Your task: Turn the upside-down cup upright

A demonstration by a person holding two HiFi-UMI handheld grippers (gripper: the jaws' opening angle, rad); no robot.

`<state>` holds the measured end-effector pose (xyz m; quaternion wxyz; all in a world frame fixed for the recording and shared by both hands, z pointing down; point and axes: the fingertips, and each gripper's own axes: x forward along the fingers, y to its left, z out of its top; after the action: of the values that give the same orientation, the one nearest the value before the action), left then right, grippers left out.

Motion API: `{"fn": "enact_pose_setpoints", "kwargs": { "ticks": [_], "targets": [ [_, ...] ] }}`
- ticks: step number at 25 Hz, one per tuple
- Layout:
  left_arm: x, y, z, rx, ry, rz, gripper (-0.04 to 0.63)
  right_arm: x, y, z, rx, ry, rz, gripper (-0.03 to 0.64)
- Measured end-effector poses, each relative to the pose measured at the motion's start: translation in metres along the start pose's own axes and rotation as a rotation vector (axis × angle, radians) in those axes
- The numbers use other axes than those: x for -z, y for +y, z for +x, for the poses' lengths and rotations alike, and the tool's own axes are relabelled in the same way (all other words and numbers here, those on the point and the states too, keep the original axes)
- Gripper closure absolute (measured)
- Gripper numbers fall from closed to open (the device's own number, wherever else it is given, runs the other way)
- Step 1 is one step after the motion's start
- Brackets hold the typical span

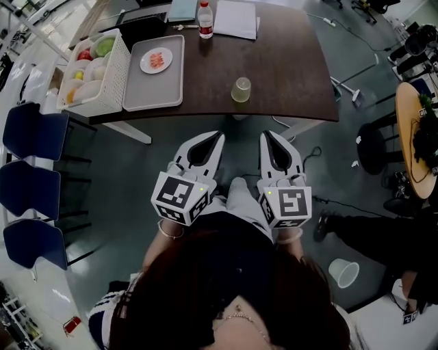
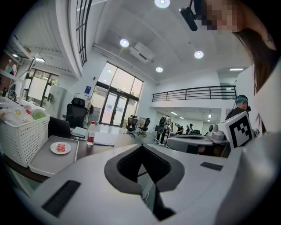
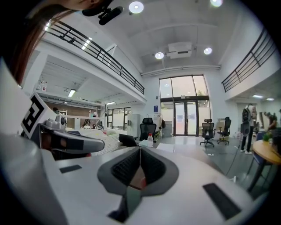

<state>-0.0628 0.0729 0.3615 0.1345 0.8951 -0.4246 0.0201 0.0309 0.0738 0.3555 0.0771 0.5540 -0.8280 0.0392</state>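
Observation:
A translucent yellow-green cup (image 1: 241, 89) stands mouth down near the front edge of the dark wooden table (image 1: 294, 75). Both grippers hang in front of the table, short of its edge and apart from the cup. My left gripper (image 1: 220, 135) points toward the table, its jaws shut with nothing between them. My right gripper (image 1: 264, 135) is beside it, also shut and empty. In the left gripper view the closed jaws (image 2: 141, 147) fill the lower frame; in the right gripper view the closed jaws (image 3: 139, 149) do the same. Neither gripper view shows the cup.
A white basket (image 1: 120, 65) of food and a grey tray (image 1: 147, 96) with a small plate (image 1: 156, 60) sit at the table's left. A water bottle (image 1: 205, 19) and papers (image 1: 235, 18) lie at the back. Blue chairs (image 1: 34, 130) stand left; a white cup (image 1: 343, 272) lies on the floor.

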Motion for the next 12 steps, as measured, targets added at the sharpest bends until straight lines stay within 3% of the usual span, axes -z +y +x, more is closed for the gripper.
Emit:
{"fn": "enact_pose_setpoints", "kwargs": {
  "ticks": [12],
  "targets": [
    [-0.007,0.044,0.065,-0.044,0.022,-0.024,0.594,-0.002,-0.041,0.071,-0.024,0.021,0.0,0.602]
  ]
}}
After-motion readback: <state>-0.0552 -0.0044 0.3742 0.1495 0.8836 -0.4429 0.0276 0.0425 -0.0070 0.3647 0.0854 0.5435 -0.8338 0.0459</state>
